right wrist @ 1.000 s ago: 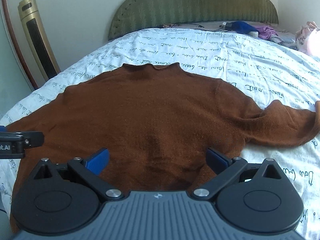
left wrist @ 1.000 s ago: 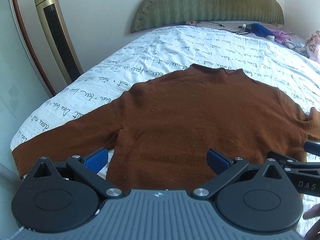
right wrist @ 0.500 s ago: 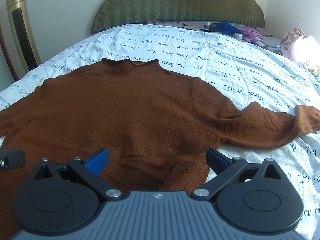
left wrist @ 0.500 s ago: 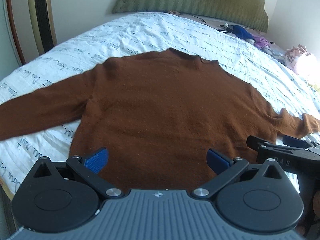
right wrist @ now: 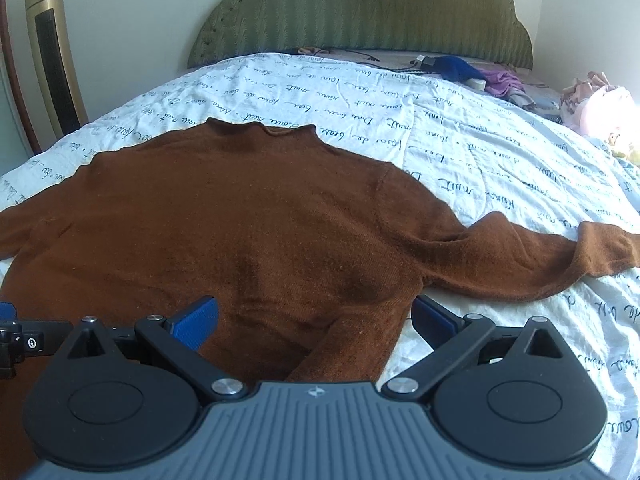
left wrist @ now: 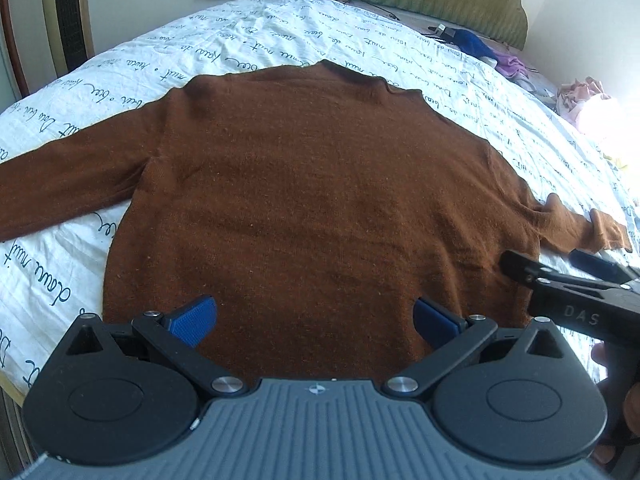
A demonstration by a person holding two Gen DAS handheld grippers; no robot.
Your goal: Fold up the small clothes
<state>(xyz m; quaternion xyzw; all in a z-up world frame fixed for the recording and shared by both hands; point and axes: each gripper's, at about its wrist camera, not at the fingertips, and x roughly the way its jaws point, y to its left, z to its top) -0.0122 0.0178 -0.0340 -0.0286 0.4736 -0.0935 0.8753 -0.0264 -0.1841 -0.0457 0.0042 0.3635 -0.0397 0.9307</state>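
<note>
Fuzzy brown knit sweater [left wrist: 320,208] flat on script-printed white sheet [left wrist: 248,48]

Sweater [left wrist: 312,200] flat on bedsheet [left wrist: 260,44] (collar toward headboard [right wrist: 360,12]); clothes pile [right wrist: 500,80] behind.

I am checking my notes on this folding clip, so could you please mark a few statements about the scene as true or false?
1. The sweater lies spread flat on the bed. True.
2. The left gripper is shut on the hem. False: its fingers stand wide apart, holding nothing.
3. The right gripper is open. True.
4. One sleeve is already folded across the body. False: both sleeves lie out to the sides.
5. The collar points toward the headboard. True.
</note>
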